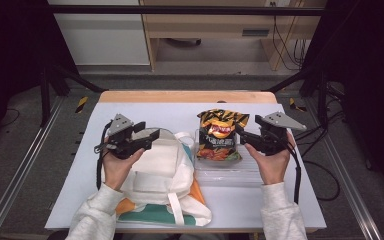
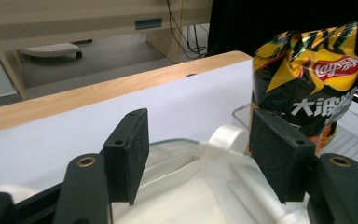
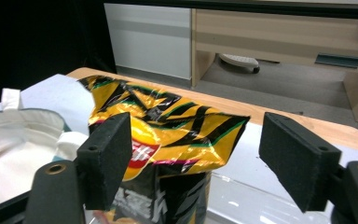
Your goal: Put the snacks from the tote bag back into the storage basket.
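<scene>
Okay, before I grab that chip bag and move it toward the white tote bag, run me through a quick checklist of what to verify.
1. Right gripper jaws open: ok.
2. Chip bag lined up ahead of the right jaws: ok.
3. Chip bag sitting in the clear tray, top free to pinch: ok.
4. Left gripper open, holding nothing: ok.
5. Tote bag mouth held open: not ok, it lies flat.
6. Pads touching the chip bag: not ok.

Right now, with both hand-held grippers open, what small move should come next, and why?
Probably the right hand-held gripper should ease forward and close on the top of the chip bag. Its jaws stand open on either side of the bag's crimped edge, not yet pressing it, while the left hand-held gripper hovers open over the white tote bag.
</scene>
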Motion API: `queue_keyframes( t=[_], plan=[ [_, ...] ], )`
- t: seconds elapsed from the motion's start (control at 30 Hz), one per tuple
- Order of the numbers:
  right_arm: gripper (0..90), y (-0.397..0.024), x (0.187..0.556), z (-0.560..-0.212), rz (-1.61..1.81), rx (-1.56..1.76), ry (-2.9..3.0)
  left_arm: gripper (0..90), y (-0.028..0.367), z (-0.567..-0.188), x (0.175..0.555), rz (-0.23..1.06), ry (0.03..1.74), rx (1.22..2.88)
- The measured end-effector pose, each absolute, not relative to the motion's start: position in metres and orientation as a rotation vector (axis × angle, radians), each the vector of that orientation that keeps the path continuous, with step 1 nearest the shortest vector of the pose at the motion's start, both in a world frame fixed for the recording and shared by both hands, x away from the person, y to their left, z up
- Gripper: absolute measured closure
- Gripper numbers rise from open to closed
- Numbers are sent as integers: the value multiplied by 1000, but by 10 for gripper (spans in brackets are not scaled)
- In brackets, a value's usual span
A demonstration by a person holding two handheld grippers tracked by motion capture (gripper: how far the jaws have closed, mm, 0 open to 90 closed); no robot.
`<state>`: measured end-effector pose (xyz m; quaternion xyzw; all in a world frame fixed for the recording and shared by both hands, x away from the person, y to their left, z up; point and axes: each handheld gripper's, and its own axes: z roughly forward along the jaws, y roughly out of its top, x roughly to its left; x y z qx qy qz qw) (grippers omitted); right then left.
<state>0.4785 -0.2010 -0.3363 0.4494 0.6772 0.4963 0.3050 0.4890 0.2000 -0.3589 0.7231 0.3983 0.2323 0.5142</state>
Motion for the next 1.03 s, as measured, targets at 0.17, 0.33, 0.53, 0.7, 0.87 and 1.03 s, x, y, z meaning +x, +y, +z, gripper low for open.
queue_keyframes(
  t=[0.17, 0.33, 0.53, 0.7, 0.87, 1.03],
  plan=[
    [230, -199, 474, -340, 1308, 1178, 1815, 364, 222, -364, 480, 588, 984, 1740],
    [212, -200, 470, -347, 1289, 1186, 1836, 354, 239, -370, 473, 604, 1013, 1726],
    [199, -205, 458, -352, 1292, 1189, 1838, 346, 255, -376, 468, 629, 1046, 1723],
    [193, -210, 453, -358, 1292, 1198, 1839, 340, 266, -381, 462, 647, 1062, 1726],
    [168, -218, 447, -366, 1288, 1204, 1840, 324, 283, -388, 456, 661, 1091, 1713],
    [131, -222, 443, -370, 1257, 1208, 1832, 306, 290, -389, 454, 662, 1102, 1701]
  ],
)
